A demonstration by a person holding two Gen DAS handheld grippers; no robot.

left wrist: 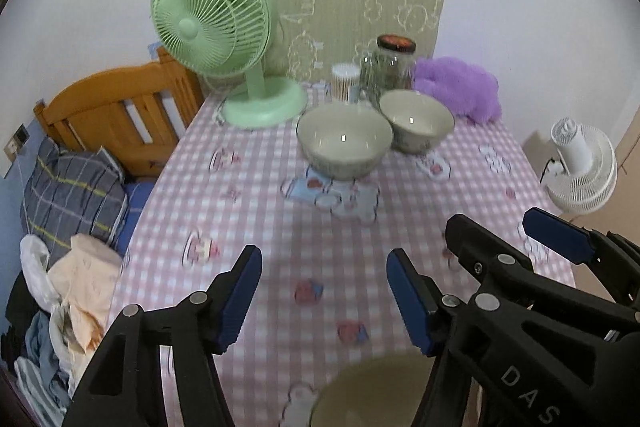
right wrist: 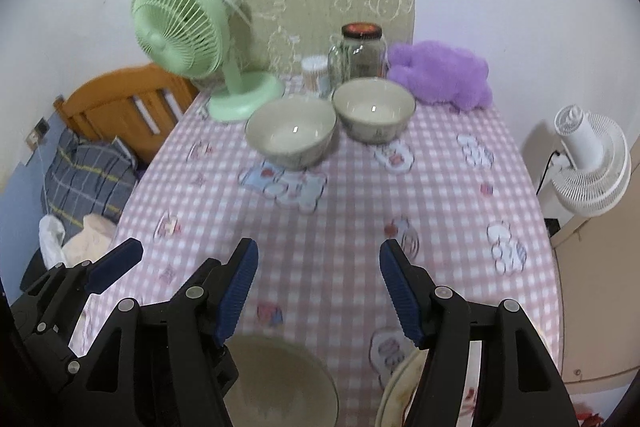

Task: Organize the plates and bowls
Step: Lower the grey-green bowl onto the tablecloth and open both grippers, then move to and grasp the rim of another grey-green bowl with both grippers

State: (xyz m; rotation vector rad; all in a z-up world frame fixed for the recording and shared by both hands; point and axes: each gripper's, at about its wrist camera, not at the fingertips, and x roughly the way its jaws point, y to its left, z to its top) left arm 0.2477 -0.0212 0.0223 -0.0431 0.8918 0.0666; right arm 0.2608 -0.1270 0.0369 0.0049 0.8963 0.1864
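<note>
L wrist: above near edge, angled down | R wrist: same, just beside | shared: table (left wrist: 248, 187), bowls (left wrist: 344, 143)

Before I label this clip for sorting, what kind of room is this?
Most likely a bedroom or small one-room home that doubles as a dining spot: a wooden bed frame with a plaid pillow sits beside a table in a pink checked cloth, with bowls and a green desk fan.

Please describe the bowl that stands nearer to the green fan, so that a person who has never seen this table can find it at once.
Start at the green fan on the far left of the checked tablecloth. Just right of its round base stand two pale bowls side by side, apparently touching. The left bowl is the one meant: it sits closer to the camera than the right bowl, which is beside the purple plush toy.
</note>
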